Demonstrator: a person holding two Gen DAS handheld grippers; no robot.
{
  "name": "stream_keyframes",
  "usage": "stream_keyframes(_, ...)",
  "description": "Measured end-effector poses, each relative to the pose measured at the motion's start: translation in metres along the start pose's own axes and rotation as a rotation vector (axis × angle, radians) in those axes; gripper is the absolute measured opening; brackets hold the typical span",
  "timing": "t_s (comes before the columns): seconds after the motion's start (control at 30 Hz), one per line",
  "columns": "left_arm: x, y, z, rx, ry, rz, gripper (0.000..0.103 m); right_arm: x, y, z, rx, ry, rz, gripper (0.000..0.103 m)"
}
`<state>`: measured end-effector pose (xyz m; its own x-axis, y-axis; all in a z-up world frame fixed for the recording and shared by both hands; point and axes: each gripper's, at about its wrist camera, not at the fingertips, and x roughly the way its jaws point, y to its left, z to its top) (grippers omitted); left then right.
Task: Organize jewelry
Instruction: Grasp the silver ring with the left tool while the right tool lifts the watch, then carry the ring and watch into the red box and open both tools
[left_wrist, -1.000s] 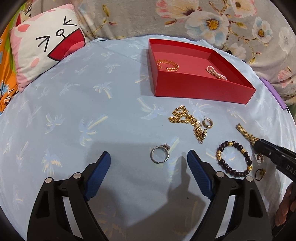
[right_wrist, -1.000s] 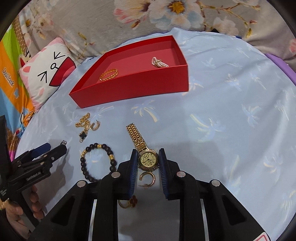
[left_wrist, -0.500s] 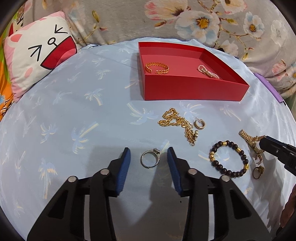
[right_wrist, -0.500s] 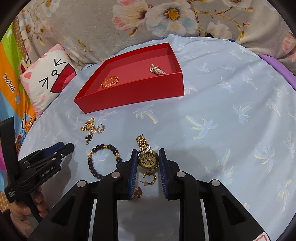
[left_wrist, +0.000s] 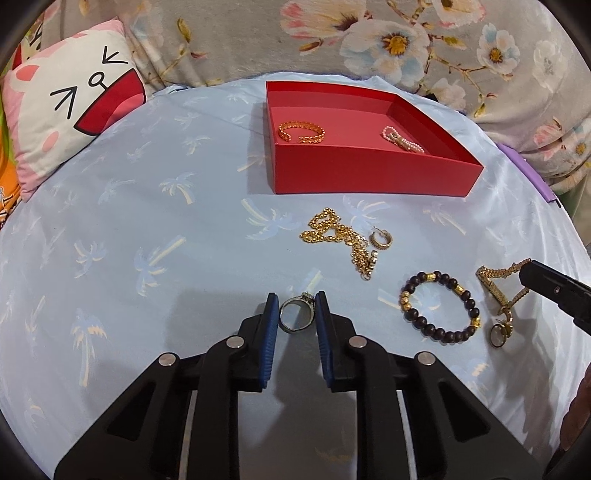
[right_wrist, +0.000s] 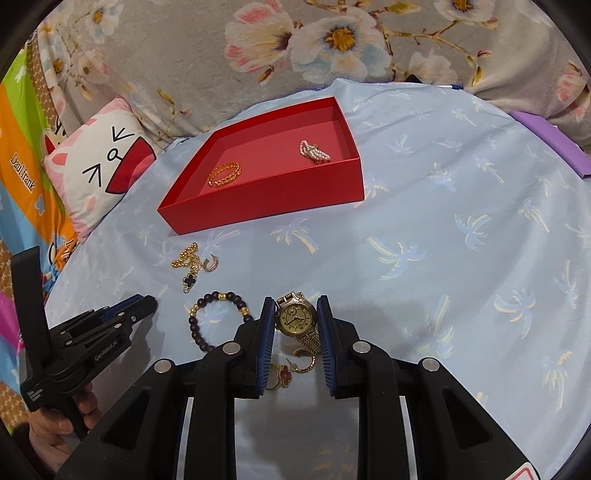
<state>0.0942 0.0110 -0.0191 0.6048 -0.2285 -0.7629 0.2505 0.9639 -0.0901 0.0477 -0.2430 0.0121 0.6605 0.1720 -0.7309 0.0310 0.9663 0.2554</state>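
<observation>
Here the left gripper (left_wrist: 296, 314) pinches a silver ring (left_wrist: 295, 316) between its blue pads, right at the cloth (left_wrist: 155, 206). The right gripper (right_wrist: 296, 317) clamps a gold watch (right_wrist: 295, 318) by its case (band trailing down, a clover ring (right_wrist: 283, 373) below). Between them lies a bead bracelet (left_wrist: 439, 307); farther out, a gold chain (left_wrist: 341, 240), then the red box (left_wrist: 369, 177) holding a bangle (left_wrist: 301, 132) and pearls (left_wrist: 402, 138).

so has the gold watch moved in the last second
Yes. The gold watch, gripped between the right gripper's jaws, has come up off the cloth: its band now hangs in a bent loop beside the beaded bracelet, where it earlier lay flat.
</observation>
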Motion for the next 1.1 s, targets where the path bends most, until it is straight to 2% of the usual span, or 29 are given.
stream_keyframes(0.13, -0.014, -0.002, 0.009, -0.017, -0.015, -0.043, 0.019, -0.012, 0.002, 0.005, 0.005, -0.025, 0.010, 0.021)
stream_keyframes(0.27, -0.033, -0.009, 0.036, -0.009, -0.061, -0.087, 0.019, -0.023, 0.007, 0.025, 0.003, -0.059, 0.037, 0.021)
stream_keyframes(0.43, -0.043, -0.021, 0.082, 0.024, -0.137, -0.097, 0.019, -0.031, 0.014, 0.073, -0.012, -0.138, 0.077, 0.021)
stream_keyframes(0.57, -0.036, -0.030, 0.123, 0.039, -0.191, -0.083, 0.019, -0.022, 0.019, 0.112, -0.020, -0.186, 0.096, 0.021)
stream_keyframes(0.67, -0.017, -0.032, 0.148, 0.030, -0.185, -0.097, 0.019, -0.006, 0.023, 0.139, -0.027, -0.203, 0.102, 0.021)
stream_keyframes(0.8, 0.014, -0.034, 0.171, 0.015, -0.160, -0.090, 0.019, 0.027, 0.026, 0.162, -0.039, -0.179, 0.093, 0.021)
stream_keyframes(1.1, 0.069, -0.028, 0.177, -0.011, -0.077, -0.064, 0.019, 0.098, 0.024, 0.163, -0.037, -0.077, 0.066, 0.021)
